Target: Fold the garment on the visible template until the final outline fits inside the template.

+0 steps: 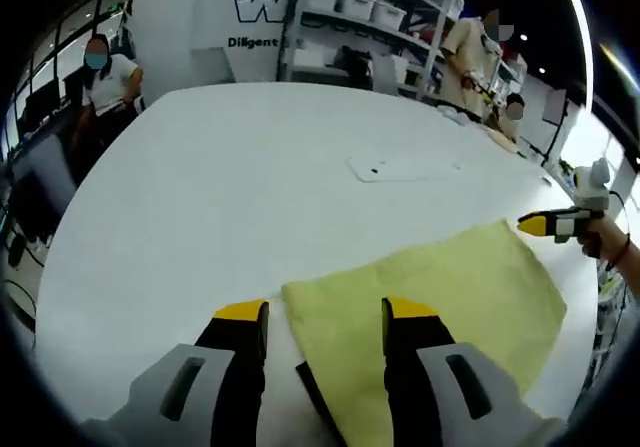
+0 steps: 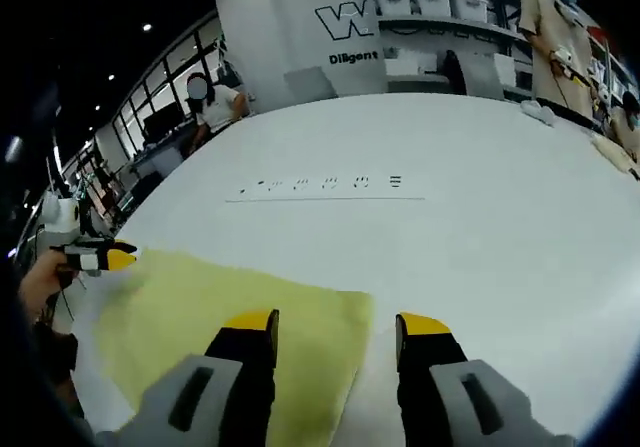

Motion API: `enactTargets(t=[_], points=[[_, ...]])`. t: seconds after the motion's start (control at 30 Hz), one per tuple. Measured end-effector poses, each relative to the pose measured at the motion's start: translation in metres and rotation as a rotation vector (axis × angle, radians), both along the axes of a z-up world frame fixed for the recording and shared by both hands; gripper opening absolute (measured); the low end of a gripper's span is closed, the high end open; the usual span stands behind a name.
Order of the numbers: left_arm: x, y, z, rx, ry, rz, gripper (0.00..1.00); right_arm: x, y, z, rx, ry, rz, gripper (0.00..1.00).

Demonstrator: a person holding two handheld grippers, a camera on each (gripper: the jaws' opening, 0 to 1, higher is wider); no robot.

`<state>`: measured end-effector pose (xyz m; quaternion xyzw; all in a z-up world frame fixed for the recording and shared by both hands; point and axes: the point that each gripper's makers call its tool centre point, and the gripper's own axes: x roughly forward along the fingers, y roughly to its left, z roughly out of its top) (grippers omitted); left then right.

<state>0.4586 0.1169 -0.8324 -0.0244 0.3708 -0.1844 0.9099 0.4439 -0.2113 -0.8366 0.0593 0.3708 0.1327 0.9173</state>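
My left tool (image 1: 325,317) hovers spread over the near corner of the yellow-green garment (image 1: 440,297), one jaw over the cloth, the other over bare white table (image 1: 250,197). My right tool (image 2: 337,325) is likewise spread at the opposite corner of the garment (image 2: 230,317), pinching nothing. The cloth lies flat; I see no template outline around it, only a faint printed panel (image 1: 400,167) farther off. I judge I'm at the grasp stage: next, close both tools on their corners and fold. Beyond, people stand by shelving (image 1: 360,12).
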Motion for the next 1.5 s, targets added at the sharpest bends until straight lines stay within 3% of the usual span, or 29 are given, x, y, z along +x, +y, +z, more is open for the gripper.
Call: enactTargets(t=[0.33,0.53,0.83,1.5], points=[[-0.02,-0.014,0.017,-0.058,-0.018,-0.013,0.61,-0.026,0.008,0.015,-0.011,-0.023,0.05,0.53],[-0.036,-0.016,0.019,-0.058,-0.019,-0.028,0.63,-0.045,0.013,0.019,-0.011,-0.017,0.072,0.53],[-0.061,-0.011,0.026,-0.061,-0.031,-0.035,0.62,-0.074,0.018,0.019,-0.017,-0.009,0.109,0.52],[-0.117,-0.004,0.019,-0.071,-0.016,-0.036,0.55,-0.131,0.029,0.015,-0.02,0.022,0.178,0.49]])
